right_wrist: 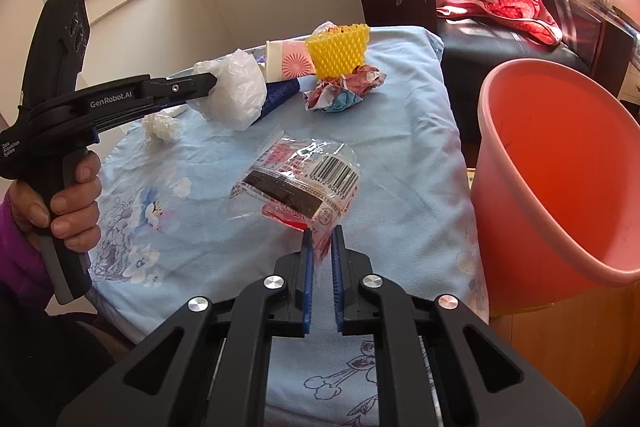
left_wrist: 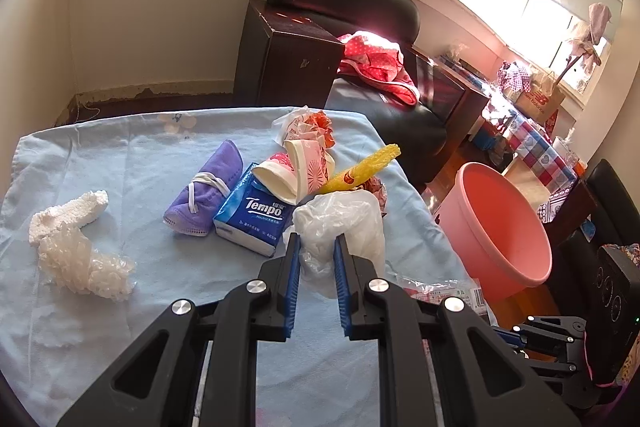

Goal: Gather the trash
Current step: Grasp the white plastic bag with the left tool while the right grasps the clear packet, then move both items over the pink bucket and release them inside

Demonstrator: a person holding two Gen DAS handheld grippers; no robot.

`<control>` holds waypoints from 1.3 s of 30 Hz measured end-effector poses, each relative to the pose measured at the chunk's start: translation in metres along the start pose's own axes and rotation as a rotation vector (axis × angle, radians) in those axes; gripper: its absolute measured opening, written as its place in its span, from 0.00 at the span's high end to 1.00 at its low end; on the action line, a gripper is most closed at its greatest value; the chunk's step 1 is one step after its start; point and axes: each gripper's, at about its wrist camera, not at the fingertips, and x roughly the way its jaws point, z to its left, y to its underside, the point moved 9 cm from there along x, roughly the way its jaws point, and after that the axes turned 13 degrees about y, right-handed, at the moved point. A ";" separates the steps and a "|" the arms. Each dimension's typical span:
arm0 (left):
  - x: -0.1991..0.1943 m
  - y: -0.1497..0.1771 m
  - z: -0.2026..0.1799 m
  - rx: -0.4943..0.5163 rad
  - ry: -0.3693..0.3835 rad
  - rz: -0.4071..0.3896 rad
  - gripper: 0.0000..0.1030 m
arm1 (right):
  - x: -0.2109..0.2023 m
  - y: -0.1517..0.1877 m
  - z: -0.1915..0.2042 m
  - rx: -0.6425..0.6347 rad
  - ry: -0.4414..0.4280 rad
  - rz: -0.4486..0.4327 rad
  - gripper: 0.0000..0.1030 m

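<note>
Left wrist view has the left claw (left_wrist: 316, 241) clenched on a crumpled white plastic bag (left_wrist: 340, 223), its blue pads pressed into the film from both sides. Taking that bag as the landmark, a blue Tempo tissue pack (left_wrist: 250, 213) lies just beside it toward the room's corner, with a rolled purple cloth (left_wrist: 208, 187) beyond the pack, and a bunch of bubble wrap (left_wrist: 80, 263) touching a white foam piece (left_wrist: 72, 211) well apart on the same side. Behind the bag a pink-and-white paper cup (left_wrist: 298, 171) lies tipped on its side next to a yellow foam net sleeve (left_wrist: 362, 167), and a crumpled patterned wrapper (right_wrist: 344, 87) sits under the sleeve. All of these rest on the desk (left_wrist: 120, 155), which is covered by a light blue flowered cloth. Away from the corner, off the desk's edge, stands a pink bucket (left_wrist: 504, 223). Right wrist view shows the right claw (right_wrist: 320, 247) grasping the near edge of a clear snack wrapper (right_wrist: 300, 183) with a barcode; the wrapper sits nearer the camera than the bag, between the bag and the bucket (right_wrist: 560, 163). In the same view the left claw (right_wrist: 212, 83) reaches in from the left side, held by a hand (right_wrist: 68, 203) on its black grip, its tip buried in the bag (right_wrist: 236, 91).
</note>
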 end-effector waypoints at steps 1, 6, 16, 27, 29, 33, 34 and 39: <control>-0.001 -0.002 -0.002 0.005 0.002 -0.002 0.85 | -0.003 -0.002 -0.001 0.006 0.002 -0.014 0.92; -0.001 -0.010 -0.020 0.042 0.020 -0.012 0.85 | -0.017 -0.016 -0.019 0.051 0.043 -0.083 0.92; 0.017 -0.028 -0.090 0.176 0.116 -0.009 0.85 | -0.044 -0.029 -0.092 0.197 0.203 -0.169 0.91; 0.067 -0.022 -0.175 0.311 0.237 0.070 0.85 | -0.051 -0.009 -0.163 0.328 0.371 -0.145 0.91; 0.081 -0.018 -0.185 0.318 0.246 0.096 0.85 | -0.049 -0.005 -0.170 0.338 0.389 -0.134 0.91; 0.104 -0.007 -0.197 0.325 0.257 0.140 0.85 | -0.045 0.001 -0.176 0.345 0.412 -0.117 0.91; 0.109 -0.006 -0.197 0.325 0.260 0.148 0.85 | -0.044 0.002 -0.178 0.347 0.416 -0.113 0.91; 0.125 0.001 -0.203 0.328 0.265 0.181 0.85 | -0.040 0.007 -0.182 0.365 0.414 -0.095 0.91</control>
